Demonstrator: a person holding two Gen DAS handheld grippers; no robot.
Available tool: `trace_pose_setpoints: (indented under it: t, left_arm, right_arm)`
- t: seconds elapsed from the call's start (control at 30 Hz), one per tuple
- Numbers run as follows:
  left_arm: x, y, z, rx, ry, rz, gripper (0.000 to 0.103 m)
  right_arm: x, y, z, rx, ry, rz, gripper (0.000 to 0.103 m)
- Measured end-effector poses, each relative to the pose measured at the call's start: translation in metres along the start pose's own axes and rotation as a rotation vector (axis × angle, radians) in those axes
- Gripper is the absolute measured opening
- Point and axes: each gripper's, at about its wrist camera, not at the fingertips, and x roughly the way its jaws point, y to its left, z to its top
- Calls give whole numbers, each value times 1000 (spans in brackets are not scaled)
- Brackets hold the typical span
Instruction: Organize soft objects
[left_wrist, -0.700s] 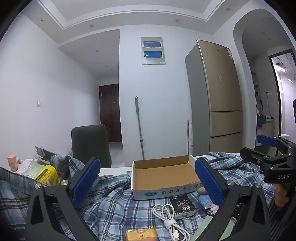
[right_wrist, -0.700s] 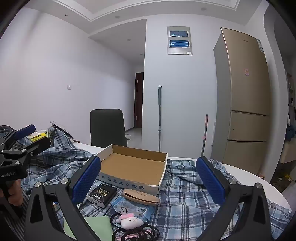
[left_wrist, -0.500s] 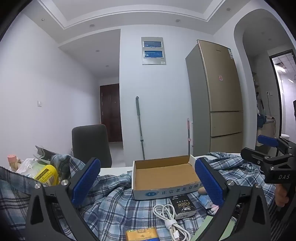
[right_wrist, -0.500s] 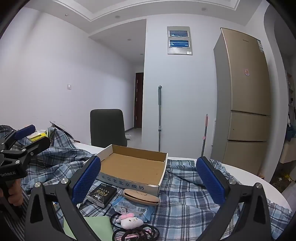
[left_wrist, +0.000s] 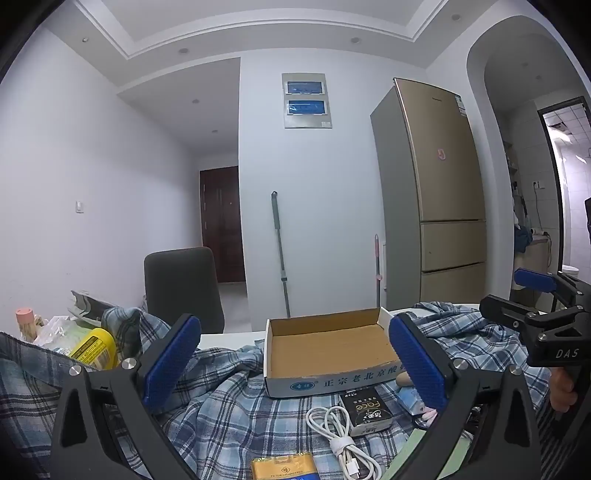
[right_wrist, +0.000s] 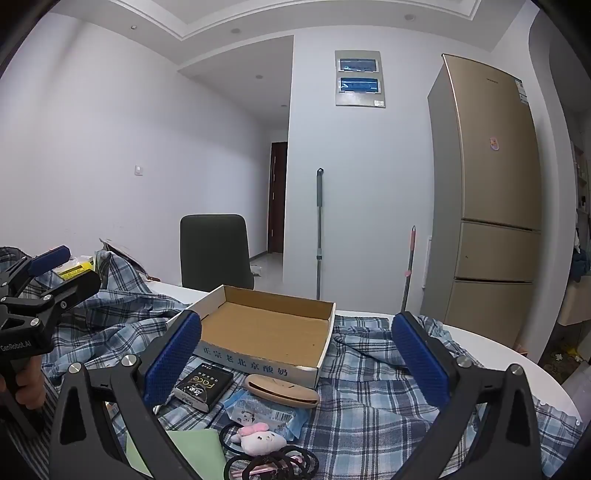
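Note:
An empty cardboard tray box (left_wrist: 327, 341) (right_wrist: 266, 328) sits on a blue plaid cloth (left_wrist: 221, 406) (right_wrist: 369, 398) that covers the table. In front of the box lie a black "Face" pack (left_wrist: 365, 410) (right_wrist: 203, 384), a white coiled cable (left_wrist: 338, 432), a tan oval case (right_wrist: 282, 386), a blue wrapped packet (right_wrist: 266, 411), a small pink-and-white plush (right_wrist: 260, 439) and black hair ties (right_wrist: 273, 463). My left gripper (left_wrist: 291, 363) is open and empty, above the cloth. My right gripper (right_wrist: 295, 358) is open and empty, above the small items.
A yellow pack (left_wrist: 284, 470) lies at the near edge. A green sheet (right_wrist: 195, 446) lies by the plush. A yellow bottle (left_wrist: 92, 349) and bags stand at the left. A dark chair (left_wrist: 181, 284), a fridge (left_wrist: 432, 195) and a mop (left_wrist: 279, 254) stand behind the table.

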Motion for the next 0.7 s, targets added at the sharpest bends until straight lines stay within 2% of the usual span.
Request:
trace_pose_setpoints:
  t: [0.7]
  left_arm:
    - [1,2,1,2,0,1,103]
  right_arm:
    - [0,3,-1,-9,-3,1,103]
